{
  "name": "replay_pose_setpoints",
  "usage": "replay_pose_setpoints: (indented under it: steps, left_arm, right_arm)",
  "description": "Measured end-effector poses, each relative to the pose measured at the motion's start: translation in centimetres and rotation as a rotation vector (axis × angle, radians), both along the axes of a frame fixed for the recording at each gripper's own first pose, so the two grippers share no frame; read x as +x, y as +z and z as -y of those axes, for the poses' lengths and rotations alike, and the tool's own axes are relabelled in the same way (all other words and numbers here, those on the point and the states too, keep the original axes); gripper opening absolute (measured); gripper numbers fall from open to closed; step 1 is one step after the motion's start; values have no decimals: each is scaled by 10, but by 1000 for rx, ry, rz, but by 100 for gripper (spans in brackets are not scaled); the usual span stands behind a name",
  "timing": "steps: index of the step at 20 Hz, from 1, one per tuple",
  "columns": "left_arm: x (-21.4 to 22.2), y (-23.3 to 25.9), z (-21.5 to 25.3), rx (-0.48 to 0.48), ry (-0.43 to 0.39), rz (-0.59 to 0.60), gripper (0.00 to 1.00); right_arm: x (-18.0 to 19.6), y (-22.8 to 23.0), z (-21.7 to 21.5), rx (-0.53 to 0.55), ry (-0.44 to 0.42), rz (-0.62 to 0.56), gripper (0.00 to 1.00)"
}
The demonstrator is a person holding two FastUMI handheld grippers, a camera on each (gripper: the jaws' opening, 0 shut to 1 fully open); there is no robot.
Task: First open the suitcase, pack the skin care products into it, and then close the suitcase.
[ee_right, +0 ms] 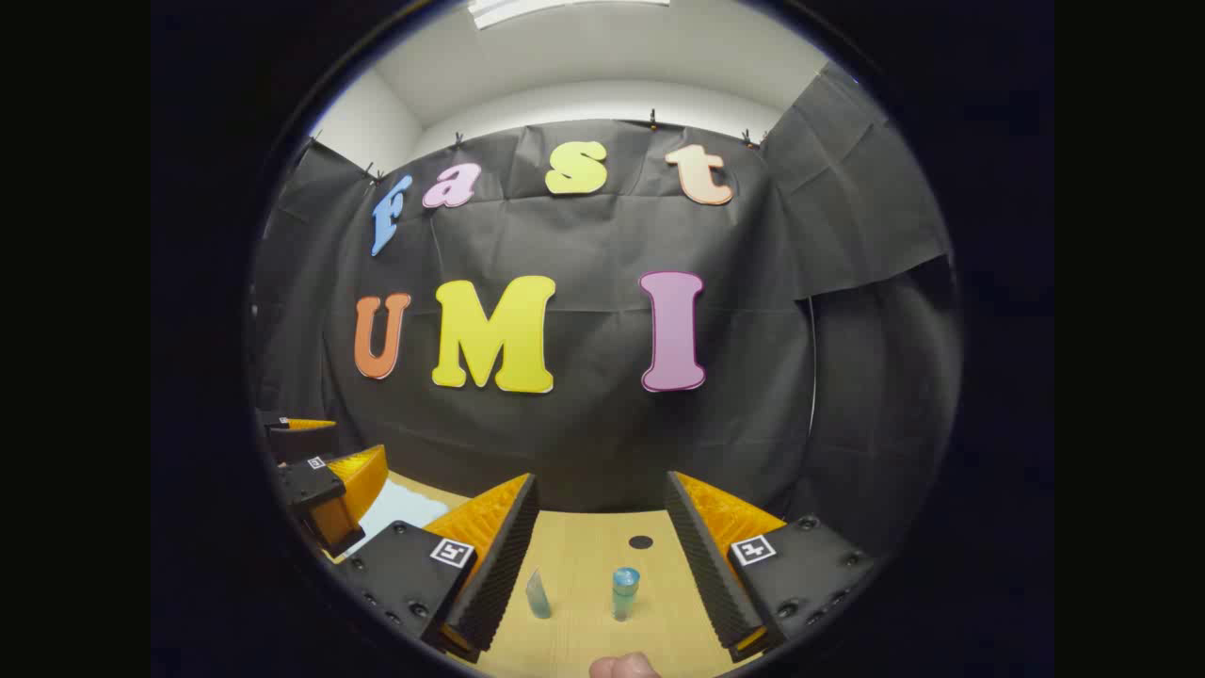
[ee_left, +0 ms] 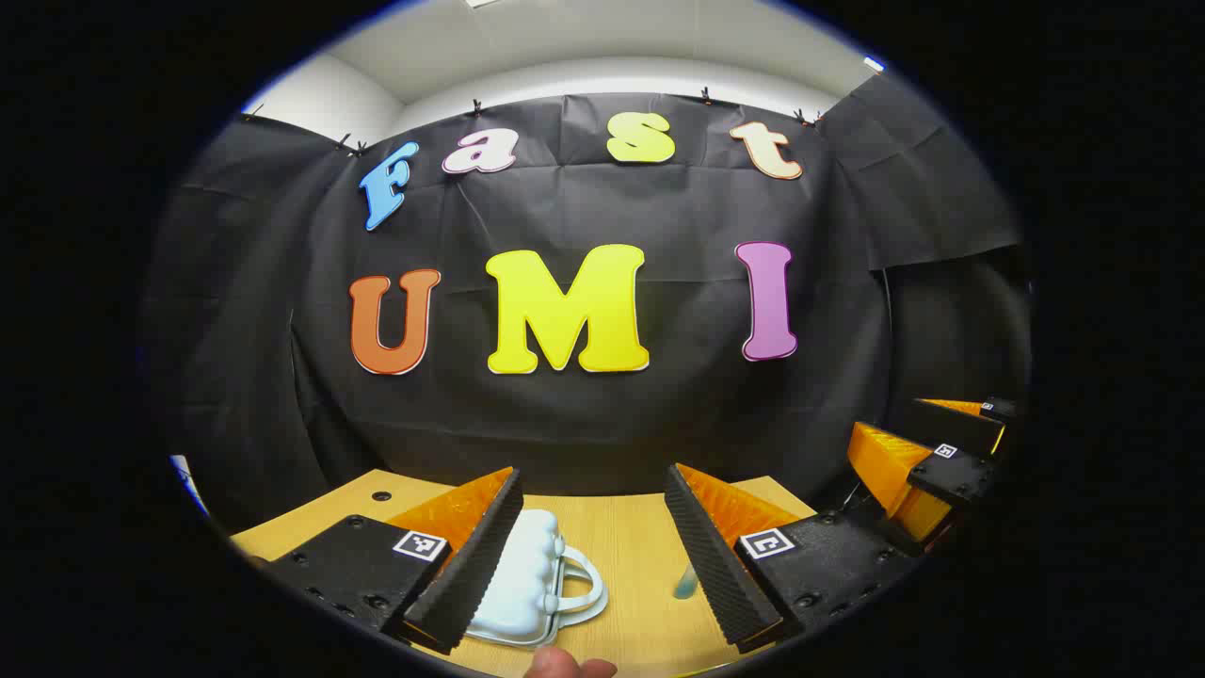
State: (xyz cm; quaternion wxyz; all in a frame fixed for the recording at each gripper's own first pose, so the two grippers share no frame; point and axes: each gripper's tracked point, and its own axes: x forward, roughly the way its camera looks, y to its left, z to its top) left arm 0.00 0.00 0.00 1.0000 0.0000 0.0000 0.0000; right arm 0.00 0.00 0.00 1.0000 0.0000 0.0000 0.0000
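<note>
A small white ridged suitcase (ee_left: 527,574) lies flat on the wooden table (ee_left: 631,537), lid down, its handle (ee_left: 588,589) pointing right. My left gripper (ee_left: 593,485) hovers open above it, and its left finger covers the case's left part. A bluish skin care item (ee_left: 684,582) peeks out beside the right finger. In the right gripper view, a small clear-blue tube (ee_right: 538,595) and a blue-capped bottle (ee_right: 625,591) stand on the table between the open fingers of my right gripper (ee_right: 601,485). The suitcase's corner (ee_right: 400,508) shows at the left.
The right gripper (ee_left: 918,438) hangs at the right edge of the left gripper view, and the left gripper (ee_right: 329,450) at the left edge of the right gripper view. A cable hole (ee_right: 641,541) sits behind the bottle. Black cloth walls close off the table's back.
</note>
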Motion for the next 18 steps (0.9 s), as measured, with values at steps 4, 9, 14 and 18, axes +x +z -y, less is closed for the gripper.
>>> replay_pose_setpoints:
  steps: [4, 9, 14, 18]
  left_arm:
    - [-1, 3, -2, 4, 6, 11, 97]
    - [-2, 5, -4, 7, 12, 16, 97]
    - [-2, 6, -3, 5, 14, 23, 96]
    - [-4, 1, -3, 2, 14, 9, 97]
  right_arm:
    - [0, 2, -1, -2, 4, 7, 80]
    - [1, 4, -1, 0, 8, 7, 80]
    - [-1, 4, 0, -4, 6, 14, 80]
    - [-2, -1, 2, -10, 3, 1, 80]
